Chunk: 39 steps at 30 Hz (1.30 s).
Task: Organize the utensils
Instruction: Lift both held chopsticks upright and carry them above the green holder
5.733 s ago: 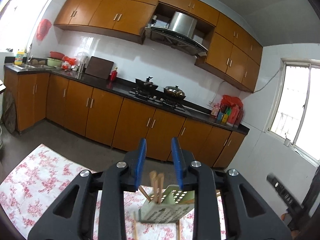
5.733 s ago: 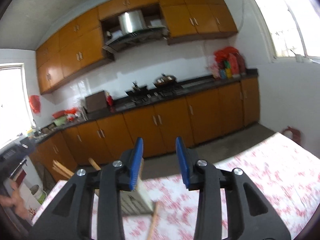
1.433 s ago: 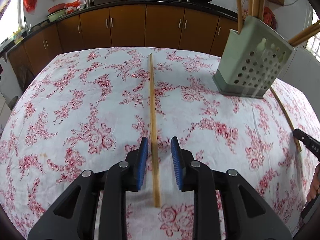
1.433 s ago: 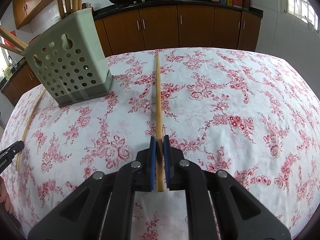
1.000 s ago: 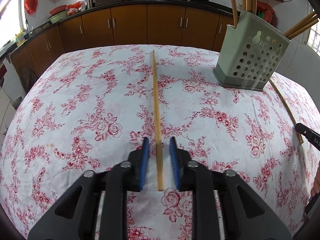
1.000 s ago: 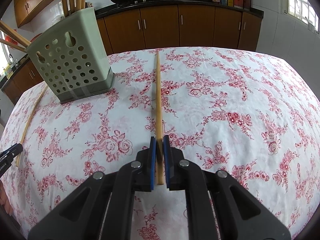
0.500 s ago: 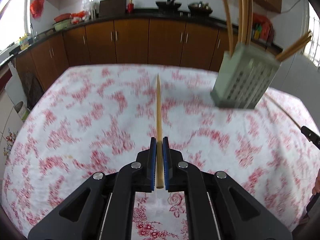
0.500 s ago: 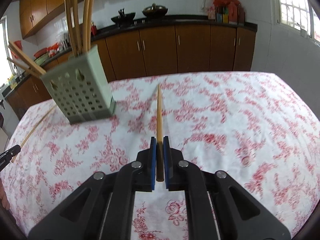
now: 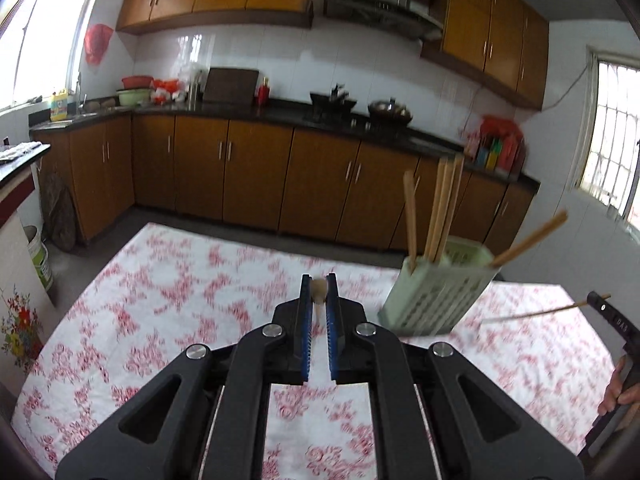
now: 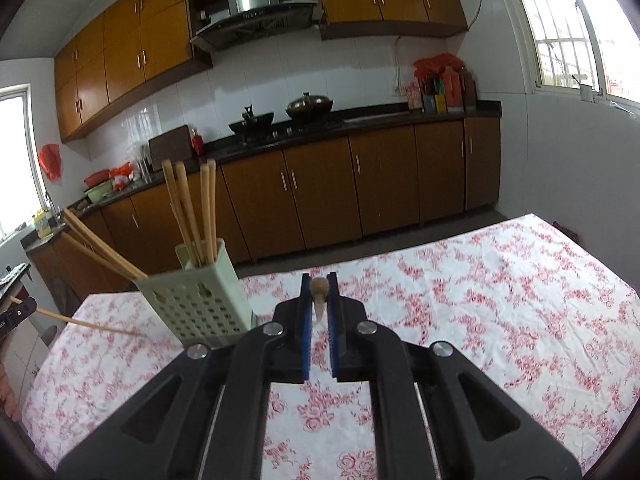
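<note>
My left gripper [image 9: 319, 280] is shut on a wooden chopstick [image 9: 319, 300], held above the table and seen end-on between the blue pads. My right gripper [image 10: 320, 280] is likewise shut on a second chopstick [image 10: 320, 302]. The pale green perforated holder [image 9: 436, 288] stands on the cloth with several chopsticks in it, right of the left gripper. In the right wrist view the holder [image 10: 196, 300] is to the left. Each view catches the other gripper at its edge: the right gripper [image 9: 598, 302] with its chopstick [image 9: 532, 314], and the left gripper [image 10: 18, 314] with its chopstick [image 10: 84, 323].
A white tablecloth with red flowers [image 10: 500, 300] covers the table; its far edge [image 9: 248, 232] drops to the floor. Brown kitchen cabinets [image 9: 256, 172] and a dark counter run behind. A person's hand [image 9: 620, 394] shows at the lower right.
The left gripper closed on its chopstick. Both grippers then rose and tilted up, lifting the chopsticks off the cloth; the view now takes in the kitchen wall.
</note>
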### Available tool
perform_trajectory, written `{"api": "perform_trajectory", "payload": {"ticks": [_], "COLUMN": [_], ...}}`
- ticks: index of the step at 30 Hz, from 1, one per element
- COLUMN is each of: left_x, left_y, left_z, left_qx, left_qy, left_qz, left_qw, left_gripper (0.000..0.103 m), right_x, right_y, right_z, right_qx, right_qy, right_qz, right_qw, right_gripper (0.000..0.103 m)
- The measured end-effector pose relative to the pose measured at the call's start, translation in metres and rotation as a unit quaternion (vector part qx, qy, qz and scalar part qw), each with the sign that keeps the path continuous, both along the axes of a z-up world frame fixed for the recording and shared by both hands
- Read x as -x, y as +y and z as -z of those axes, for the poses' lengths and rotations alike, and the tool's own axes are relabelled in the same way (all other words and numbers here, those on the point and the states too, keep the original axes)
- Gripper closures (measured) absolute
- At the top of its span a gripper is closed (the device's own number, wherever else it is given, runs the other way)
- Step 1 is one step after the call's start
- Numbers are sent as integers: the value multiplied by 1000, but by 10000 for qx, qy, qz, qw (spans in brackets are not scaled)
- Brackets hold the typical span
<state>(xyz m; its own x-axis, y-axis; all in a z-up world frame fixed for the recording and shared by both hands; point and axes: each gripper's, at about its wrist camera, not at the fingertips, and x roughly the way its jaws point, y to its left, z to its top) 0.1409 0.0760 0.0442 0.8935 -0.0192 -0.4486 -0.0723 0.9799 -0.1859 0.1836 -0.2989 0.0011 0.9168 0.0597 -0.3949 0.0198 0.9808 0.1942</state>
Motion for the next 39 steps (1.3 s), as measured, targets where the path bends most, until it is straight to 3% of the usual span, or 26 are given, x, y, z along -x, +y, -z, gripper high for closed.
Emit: {"api": "perform_trajectory", "payload": {"ticks": [12,25,31,39], "left_x": [2,14,12,-13], "left_y": [-3,-37,-52,-62], "left_z": [-21,-86,-117,-142], "left_qx": [-44,97,227,287], "left_qy": [-288,-806,-1218,-1650], "left_qz": [2,689,756,549], "left_qw": [9996,9943,9894,9844], "left_gripper": [96,96,96,96], "right_x": [2,27,32,8], "right_y": [5,21,37,59], "right_z": [-25,-120,-154,-161], "right_qx": [54,-258,-215,-102], "right_qy": [-209,-902,-1345,-1532], "right_qz": [-42,-829,-1040,-1066], "right_qw": [9998,9921,9852,9824], "right_gripper": [95,95,95,95]}}
